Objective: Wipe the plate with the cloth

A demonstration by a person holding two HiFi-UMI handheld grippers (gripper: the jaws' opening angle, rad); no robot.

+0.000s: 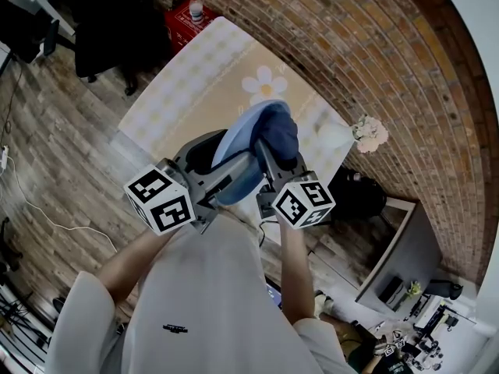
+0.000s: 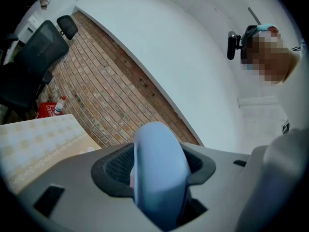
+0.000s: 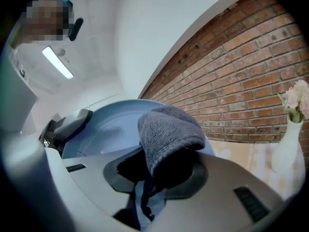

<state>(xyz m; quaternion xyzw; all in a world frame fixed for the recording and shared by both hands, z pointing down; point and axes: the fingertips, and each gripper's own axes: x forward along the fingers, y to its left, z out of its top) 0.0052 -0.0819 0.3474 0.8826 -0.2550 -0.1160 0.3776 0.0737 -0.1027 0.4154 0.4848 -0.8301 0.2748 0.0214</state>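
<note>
A pale blue plate is held up on edge above the table, with my left gripper shut on its rim. In the left gripper view the plate stands edge-on between the jaws. My right gripper is shut on a dark blue cloth, which lies against the plate's face. The right gripper view shows the cloth bunched over the jaws in front of the plate, and the left gripper at the plate's far rim.
A table with a pale checked cloth and a daisy print lies below. A white vase of flowers stands at its right end by the brick wall. A red box with a bottle and black chairs stand further back.
</note>
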